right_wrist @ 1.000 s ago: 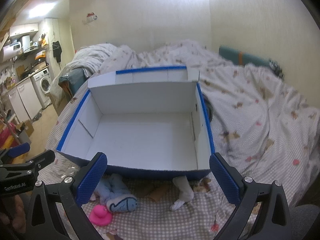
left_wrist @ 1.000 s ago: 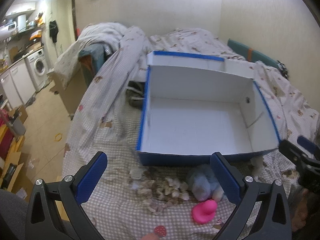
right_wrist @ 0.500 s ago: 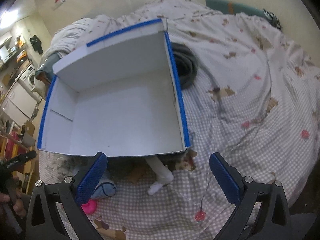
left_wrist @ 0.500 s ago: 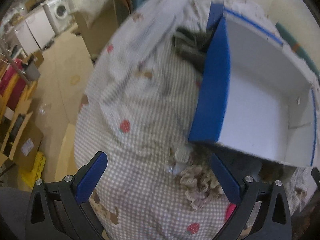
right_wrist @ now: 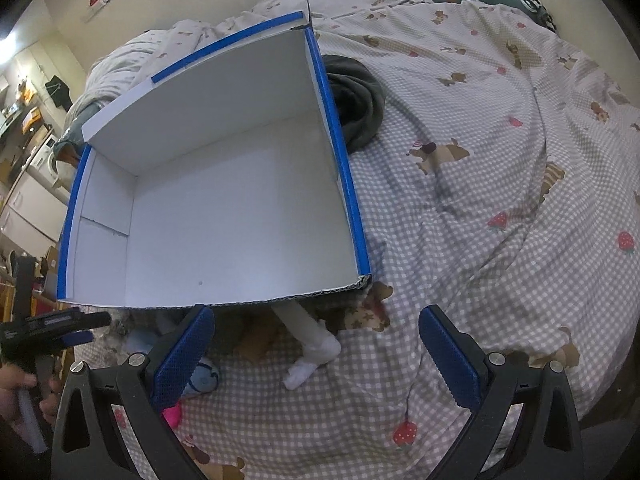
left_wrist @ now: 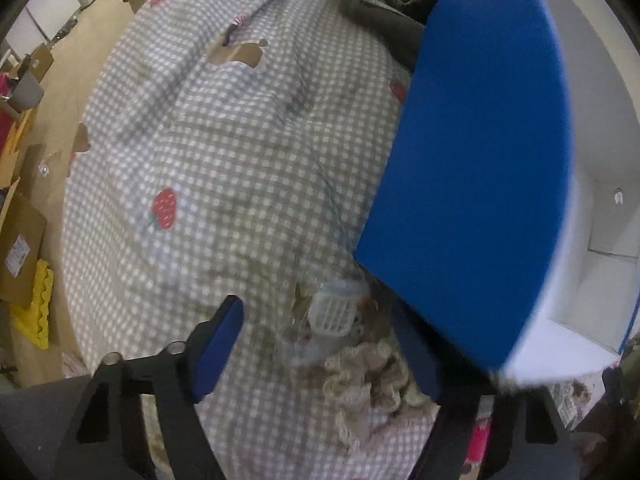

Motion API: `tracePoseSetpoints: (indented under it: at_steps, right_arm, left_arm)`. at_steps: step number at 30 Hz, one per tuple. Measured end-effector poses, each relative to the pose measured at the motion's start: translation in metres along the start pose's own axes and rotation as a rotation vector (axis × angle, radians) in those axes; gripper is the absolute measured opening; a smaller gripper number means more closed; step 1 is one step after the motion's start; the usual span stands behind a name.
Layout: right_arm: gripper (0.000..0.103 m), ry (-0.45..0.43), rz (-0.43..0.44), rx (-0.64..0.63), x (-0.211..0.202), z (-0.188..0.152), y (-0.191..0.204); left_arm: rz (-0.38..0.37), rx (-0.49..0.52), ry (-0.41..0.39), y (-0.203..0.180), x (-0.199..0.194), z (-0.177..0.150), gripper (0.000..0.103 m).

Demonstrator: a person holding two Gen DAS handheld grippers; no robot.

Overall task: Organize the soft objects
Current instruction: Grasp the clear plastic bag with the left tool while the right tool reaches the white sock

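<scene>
My left gripper (left_wrist: 316, 350) points down at the checked bedspread beside the blue box's corner. Its jaws are closing, and the pads press on nothing. Between them lie a clear plastic bag holding a white mesh piece (left_wrist: 334, 314) and a beige crocheted cloth (left_wrist: 372, 380). My right gripper (right_wrist: 316, 360) stands open above a white sock (right_wrist: 312, 352) that lies at the box's front wall. A pale blue plush (right_wrist: 200, 376) and a pink duck (right_wrist: 172, 416) lie behind its left finger. The blue box (right_wrist: 340, 152) with a white inside holds nothing.
A dark garment (right_wrist: 356, 100) lies against the box's right wall, and an olive one (left_wrist: 380, 4) at its far corner. The left gripper (right_wrist: 52, 328) and the hand holding it show at the right view's left edge. Cardboard boxes (left_wrist: 20, 240) stand on the floor.
The left gripper has tipped down and dropped close to the bed at the box's corner, and its jaws have narrowed. The right gripper tilted down over the box's front edge, then stayed.
</scene>
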State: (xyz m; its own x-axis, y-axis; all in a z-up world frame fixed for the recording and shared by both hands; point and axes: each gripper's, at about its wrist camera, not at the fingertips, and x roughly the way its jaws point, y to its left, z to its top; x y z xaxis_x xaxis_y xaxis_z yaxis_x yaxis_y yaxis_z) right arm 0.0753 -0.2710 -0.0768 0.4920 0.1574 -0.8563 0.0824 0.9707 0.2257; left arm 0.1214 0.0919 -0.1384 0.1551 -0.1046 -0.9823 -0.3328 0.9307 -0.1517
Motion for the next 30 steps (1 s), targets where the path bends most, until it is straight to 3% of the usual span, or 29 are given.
tracePoseSetpoints:
  at_steps: [4, 8, 10, 14, 18, 21, 26, 29, 30]
  right_arm:
    - [0.103, -0.001, -0.011, -0.003, 0.002, 0.0, 0.001]
    - [0.103, -0.024, -0.031, -0.014, 0.0, 0.0, 0.002]
    - [0.103, -0.033, -0.036, -0.022, -0.002, 0.0, 0.004]
    - [0.103, -0.051, -0.043, -0.022, -0.005, 0.0, 0.005]
    - [0.103, -0.054, -0.045, -0.011, -0.006, 0.0, 0.002]
    - [0.103, -0.045, -0.023, 0.014, -0.008, 0.001, -0.004]
    - [0.103, 0.021, 0.065, 0.114, -0.003, 0.001, -0.019]
    - [0.103, 0.065, 0.12, 0.161, 0.003, 0.0, -0.024]
    - [0.095, 0.088, 0.146, 0.167, 0.007, 0.0, -0.024]
  left_arm:
    - [-0.018, 0.027, 0.077, -0.009, 0.02, 0.003, 0.068]
    - [0.001, 0.044, 0.06, -0.014, 0.024, 0.003, 0.065]
    - [0.003, 0.042, 0.049, -0.017, 0.025, 0.004, 0.054]
    - [-0.007, 0.024, 0.037, -0.008, 0.015, 0.007, 0.013]
    - [-0.048, 0.001, 0.03, 0.0, -0.007, 0.004, 0.012]
    - [-0.016, 0.033, -0.043, 0.0, -0.041, 0.001, 0.012]
    - [0.008, 0.105, -0.129, -0.007, -0.087, -0.014, 0.012]
    - [-0.004, 0.131, -0.152, -0.009, -0.091, -0.024, 0.012]
    - [-0.014, 0.135, -0.157, -0.013, -0.097, -0.031, 0.012]
